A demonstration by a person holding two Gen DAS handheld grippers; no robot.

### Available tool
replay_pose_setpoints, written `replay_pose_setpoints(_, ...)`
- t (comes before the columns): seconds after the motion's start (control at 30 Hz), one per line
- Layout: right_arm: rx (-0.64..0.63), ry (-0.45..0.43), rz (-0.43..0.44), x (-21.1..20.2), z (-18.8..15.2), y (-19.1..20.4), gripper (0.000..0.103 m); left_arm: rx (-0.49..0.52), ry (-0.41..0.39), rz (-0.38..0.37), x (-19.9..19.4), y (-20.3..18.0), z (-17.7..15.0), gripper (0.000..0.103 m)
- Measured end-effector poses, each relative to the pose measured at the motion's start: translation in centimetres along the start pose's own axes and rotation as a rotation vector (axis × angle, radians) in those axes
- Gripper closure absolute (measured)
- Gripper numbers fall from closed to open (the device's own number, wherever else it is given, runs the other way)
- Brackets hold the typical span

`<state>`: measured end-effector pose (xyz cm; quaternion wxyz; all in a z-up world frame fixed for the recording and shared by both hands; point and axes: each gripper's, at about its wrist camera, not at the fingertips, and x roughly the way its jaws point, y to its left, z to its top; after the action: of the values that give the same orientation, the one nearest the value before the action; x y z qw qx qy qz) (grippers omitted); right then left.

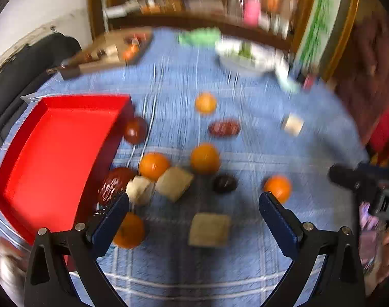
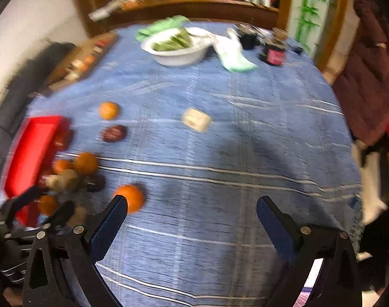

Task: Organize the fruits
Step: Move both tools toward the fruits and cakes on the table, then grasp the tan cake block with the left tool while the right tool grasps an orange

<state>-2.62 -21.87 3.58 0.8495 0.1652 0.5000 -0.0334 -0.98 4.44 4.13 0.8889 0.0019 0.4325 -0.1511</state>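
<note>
Textured blue fingers point(image 1: 277, 220); round oranges point(image 1: 204, 158)

Both fisheye views look forward and down over a blue checked tablecloth point(image 1: 245, 138) toward a far wooden shelf point(image 2: 194, 5). The left wrist view hangs close above the scattered fruit beside a shallow red plastic tray point(image 1: 53, 153). The right wrist view sits further right; tray point(image 2: 30, 153) at its left edge. Both share a white bowl point(image 2: 179, 53) at the far side.
</note>
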Motion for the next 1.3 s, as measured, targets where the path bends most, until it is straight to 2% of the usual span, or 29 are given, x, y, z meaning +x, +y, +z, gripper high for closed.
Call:
replay_pose_setpoints(0.07,-0.047,-0.073,0.087,-0.9,-0.4,0.1,0.001,-0.065,-0.099,-0.036,-0.9,0.4,-1.1,0.002)
replay_pose_setpoints(0.1,-0.080,-0.100,0.105,-1.1,-0.6,0.4,0.001,-0.078,-0.116,-0.033,-0.8,0.3,-2.0,0.002)
replay_pose_setpoints(0.17,-0.163,-0.119,0.138,-1.1,-1.1,0.7,0.001,-0.054,-0.083,-0.012,0.0,-0.3,-2.8,0.004)
replay_pose_setpoints(0.2,-0.183,-0.118,0.139,-1.0,-1.4,1.1,0.001,-0.036,-0.072,-0.007,0.3,-0.6,-3.1,0.011)
replay_pose_setpoints(0.27,-0.214,-0.100,0.157,-0.4,-1.5,1.3,0.002,-0.023,-0.056,-0.003,0.8,-0.7,-3.4,0.019)
replay_pose_setpoints(0.43,-0.216,-0.018,0.205,1.2,-1.5,2.0,0.011,-0.022,-0.049,0.000,1.1,-0.8,-3.6,0.021)
replay_pose_setpoints(0.53,-0.238,0.039,0.227,2.7,-1.5,3.2,0.016,-0.018,-0.015,-0.003,1.9,-0.8,-3.5,0.028)
replay_pose_setpoints(0.63,-0.245,0.075,0.233,3.8,-1.5,3.9,0.020,-0.025,0.026,-0.001,2.7,-0.6,-3.5,0.031)
replay_pose_setpoints(0.7,-0.256,0.092,0.230,4.5,-1.5,4.4,0.022,-0.032,0.045,-0.004,3.1,-0.5,-3.6,0.037)
replay_pose_setpoints(0.83,-0.265,0.126,0.218,5.8,-1.5,4.9,0.030,-0.020,0.049,0.008,3.4,-0.6,-3.5,0.045)
replay_pose_setpoints(0.9,-0.257,0.142,0.221,6.3,-1.4,5.0,0.034,-0.008,0.051,0.018,3.5,-0.7,-3.5,0.053)
replay_pose_setpoints(1.07,-0.266,0.143,0.219,6.5,-1.4,5.6,0.047,-0.003,0.049,-0.007,3.4,-0.8,-3.3,0.067)
replay_pose_setpoints(1.1,-0.271,0.141,0.215,6.6,-1.5,5.7,0.048,-0.002,0.050,-0.004,3.5,-0.8,-3.3,0.068)
replay_pose_setpoints(1.23,-0.286,0.130,0.204,6.7,-1.4,6.0,0.066,-0.003,0.050,-0.003,3.5,-0.9,-3.3,0.068)
replay_pose_setpoints(1.3,-0.297,0.129,0.209,6.7,-1.4,6.1,0.067,-0.007,0.049,0.004,3.4,-0.8,-3.2,0.068)
